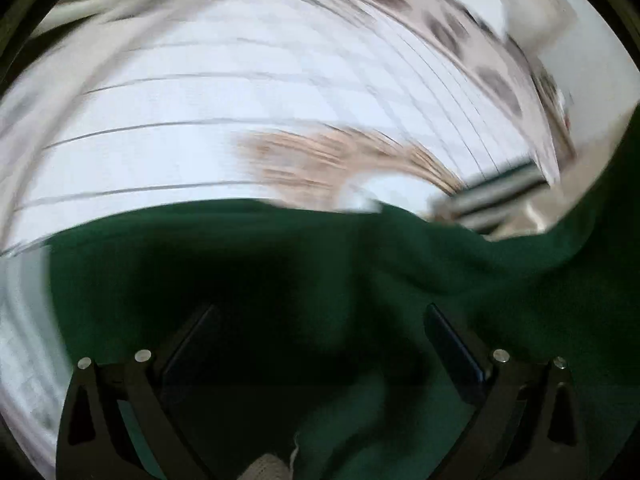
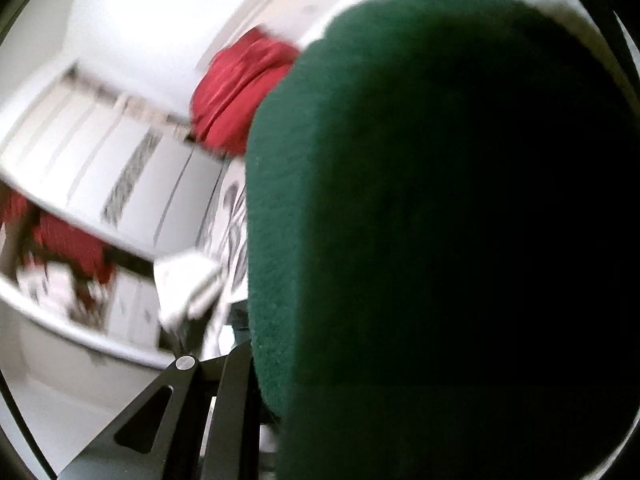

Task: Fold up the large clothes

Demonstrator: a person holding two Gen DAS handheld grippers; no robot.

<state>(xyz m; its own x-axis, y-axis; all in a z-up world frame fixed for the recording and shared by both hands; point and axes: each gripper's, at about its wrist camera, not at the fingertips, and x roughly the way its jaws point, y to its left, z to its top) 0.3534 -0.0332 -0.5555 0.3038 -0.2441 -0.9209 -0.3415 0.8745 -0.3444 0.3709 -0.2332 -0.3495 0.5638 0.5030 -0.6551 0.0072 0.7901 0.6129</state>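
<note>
While blurred, green garment (image 1: 280,264) drapes both grippers' fingers (image 1: 452,340).

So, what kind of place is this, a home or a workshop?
Probably a home, perhaps a bedroom, though the blur leaves it uncertain. A dark green garment lies over a white sheet with thin lines, which looks like bedding, and a red cloth bundle sits against a plain white surface behind.
</note>
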